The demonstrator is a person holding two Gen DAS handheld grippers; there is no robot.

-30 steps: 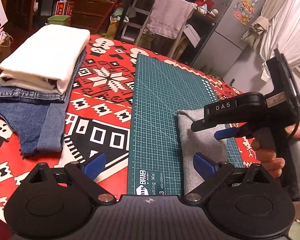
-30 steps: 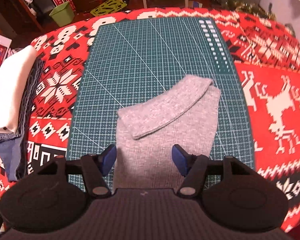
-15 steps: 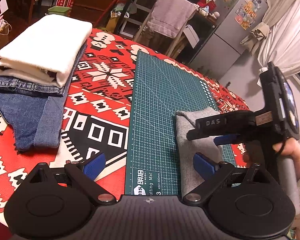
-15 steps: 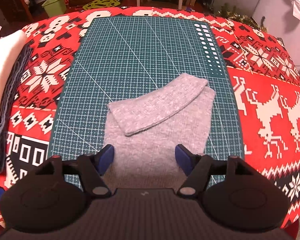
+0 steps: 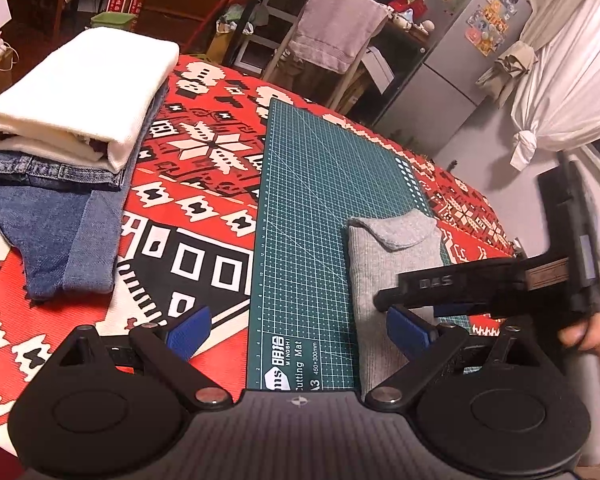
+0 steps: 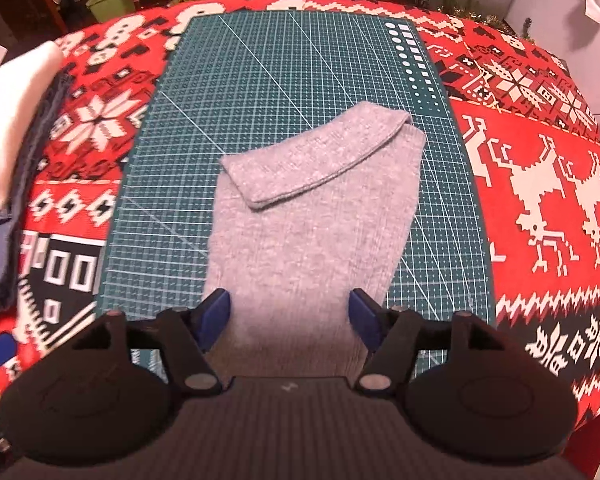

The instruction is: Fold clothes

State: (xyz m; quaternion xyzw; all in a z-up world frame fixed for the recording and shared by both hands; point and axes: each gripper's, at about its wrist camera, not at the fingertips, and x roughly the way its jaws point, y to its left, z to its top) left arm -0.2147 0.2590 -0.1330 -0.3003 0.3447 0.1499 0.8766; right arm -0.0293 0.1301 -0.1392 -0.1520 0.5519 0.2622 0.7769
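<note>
Grey knit garment [image 6: 312, 240] near green cutting mat [image 6: 260, 92] right edge, far half bare

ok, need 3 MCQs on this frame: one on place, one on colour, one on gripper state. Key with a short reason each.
1. Where does the grey knit garment lie?
A. on the green cutting mat
B. on the jeans
C. on a chair

2. What colour is the folded cloth on top of the blue jeans?
A. black
B. cream white
C. green

3. How do both hand-held grippers stand?
A. both shut on the garment
B. one shut, one open
C. both open, holding nothing

Key:
1 A, the garment rests flat on the mat's grid.
2 B, a pale cream stack sits on the denim.
3 C, the left hand-held gripper and the right hand-held gripper show blue pads wide apart with nothing clamped.
</note>
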